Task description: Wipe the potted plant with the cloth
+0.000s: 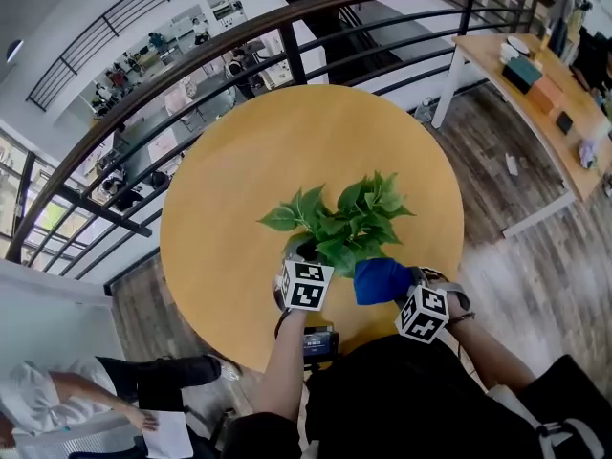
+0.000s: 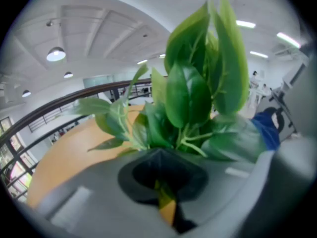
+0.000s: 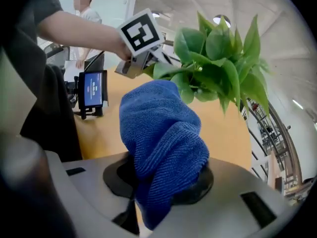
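A leafy green potted plant point(image 1: 349, 220) stands on the round wooden table point(image 1: 239, 180), near its front edge. My left gripper point(image 1: 301, 256) is at the near side of the pot point(image 1: 290, 247). In the left gripper view its jaws are closed to a thin slit point(image 2: 161, 182), and the plant point(image 2: 193, 93) rises just beyond them. My right gripper point(image 1: 404, 291) is shut on a bunched blue cloth point(image 1: 382, 280) beside the lower right leaves. The cloth point(image 3: 158, 138) fills the right gripper view and hides the pot. Behind it are the plant point(image 3: 218, 63) and the left gripper point(image 3: 148, 58).
A curved dark railing point(image 1: 191, 65) runs behind the table, with a drop to a lower floor. A small screen on a stand point(image 3: 92, 90) sits at the table's near edge. A wooden desk point(image 1: 535, 103) stands at the right. A person point(image 1: 57, 400) sits at lower left.
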Tool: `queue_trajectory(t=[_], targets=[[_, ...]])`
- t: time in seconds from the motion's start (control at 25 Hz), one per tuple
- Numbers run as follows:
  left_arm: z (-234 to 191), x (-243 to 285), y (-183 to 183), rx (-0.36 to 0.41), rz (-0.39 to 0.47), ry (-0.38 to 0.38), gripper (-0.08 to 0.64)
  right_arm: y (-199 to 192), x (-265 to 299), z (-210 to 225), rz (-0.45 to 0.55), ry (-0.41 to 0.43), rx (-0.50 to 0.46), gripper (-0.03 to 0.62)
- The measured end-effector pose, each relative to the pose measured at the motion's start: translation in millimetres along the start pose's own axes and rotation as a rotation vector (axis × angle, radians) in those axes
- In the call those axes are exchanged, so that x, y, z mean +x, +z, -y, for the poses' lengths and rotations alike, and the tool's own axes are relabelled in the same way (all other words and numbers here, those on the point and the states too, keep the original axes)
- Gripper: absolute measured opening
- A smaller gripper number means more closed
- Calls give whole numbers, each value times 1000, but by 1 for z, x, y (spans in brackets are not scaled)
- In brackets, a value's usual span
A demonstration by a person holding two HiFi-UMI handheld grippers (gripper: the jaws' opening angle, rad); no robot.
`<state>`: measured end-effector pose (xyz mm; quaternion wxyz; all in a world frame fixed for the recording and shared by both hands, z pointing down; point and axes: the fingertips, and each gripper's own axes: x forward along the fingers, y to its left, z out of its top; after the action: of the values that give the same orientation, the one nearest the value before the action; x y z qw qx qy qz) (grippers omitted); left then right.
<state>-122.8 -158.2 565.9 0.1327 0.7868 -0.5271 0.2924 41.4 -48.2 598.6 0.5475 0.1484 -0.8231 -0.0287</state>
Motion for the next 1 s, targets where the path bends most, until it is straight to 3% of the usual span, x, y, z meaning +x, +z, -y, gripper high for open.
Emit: queue_trajectory(t=[0.12, 0.24, 0.36, 0.44, 0.6, 0.72, 0.88, 1.0], targets=[[-1, 0, -1, -1, 4, 3, 0, -31, 4, -7, -54, 17, 32, 135], [-1, 0, -1, -2, 7, 4, 0, -61, -1, 6, -76, 0, 157, 135], [-1, 0, 0, -1, 8, 2, 0, -68, -22, 40, 36, -49, 359, 135], [-1, -1, 0, -1, 10, 5, 0, -53, -41, 62, 172, -74, 417, 135], [-1, -2, 0, -2, 8, 8, 0, -18, -51, 69, 314, -61, 425, 135], [0, -1, 0, -3, 7, 7, -1, -1, -31, 43, 284, 20, 394, 135], [0, -2, 0, -3, 4, 6, 0, 8, -5, -2, 191, 129, 261, 135], [0, -1, 0, -2, 5, 7, 0, 17, -12, -5, 256, 123, 241, 135]])
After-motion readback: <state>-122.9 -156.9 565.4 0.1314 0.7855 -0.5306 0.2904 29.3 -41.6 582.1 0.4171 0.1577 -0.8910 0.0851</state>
